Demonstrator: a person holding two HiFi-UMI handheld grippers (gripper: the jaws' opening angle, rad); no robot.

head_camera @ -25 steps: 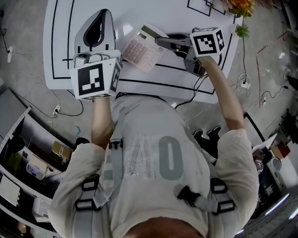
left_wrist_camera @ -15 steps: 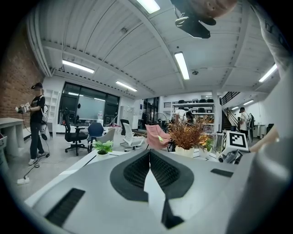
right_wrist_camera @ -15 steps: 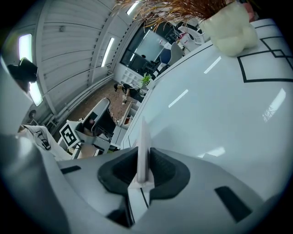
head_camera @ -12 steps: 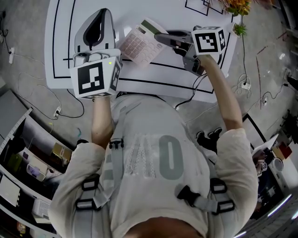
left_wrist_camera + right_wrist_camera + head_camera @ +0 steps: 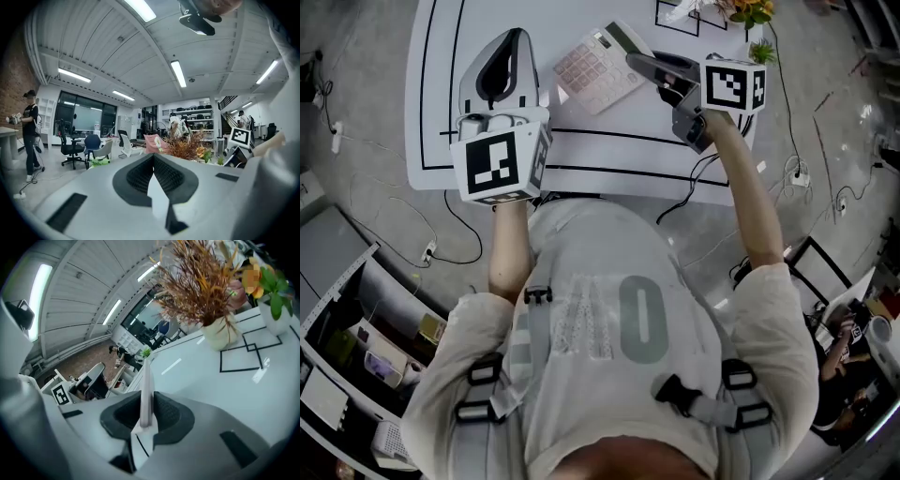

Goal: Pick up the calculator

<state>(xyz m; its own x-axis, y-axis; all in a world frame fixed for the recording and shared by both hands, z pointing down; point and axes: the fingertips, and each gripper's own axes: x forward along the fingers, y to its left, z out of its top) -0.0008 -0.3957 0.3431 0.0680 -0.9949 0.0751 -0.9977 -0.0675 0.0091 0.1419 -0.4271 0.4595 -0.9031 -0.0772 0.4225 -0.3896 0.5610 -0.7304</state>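
The pale calculator [image 5: 595, 66] with pinkish keys hangs tilted above the white table [image 5: 609, 141], gripped at its right edge by my right gripper [image 5: 639, 64]. In the right gripper view the calculator [image 5: 146, 380] shows edge-on as a thin upright slab clamped between the dark pads, with my right gripper [image 5: 146, 411] shut on it. My left gripper [image 5: 512, 39] is held over the table's left part, apart from the calculator. The left gripper view shows my left gripper [image 5: 153, 157] pointing level into the room, its pads meeting with nothing between them.
A vase of dried flowers [image 5: 206, 291] and a small green pot plant [image 5: 274, 301] stand at the table's far right, by black outlined squares. A cable [image 5: 689, 192] hangs off the near edge. A person [image 5: 30, 126] and office chairs [image 5: 75, 147] are far off.
My right gripper has risen with the calculator, lifting it off the table and tipping it more on edge. My left gripper has also risen a little, still shut.
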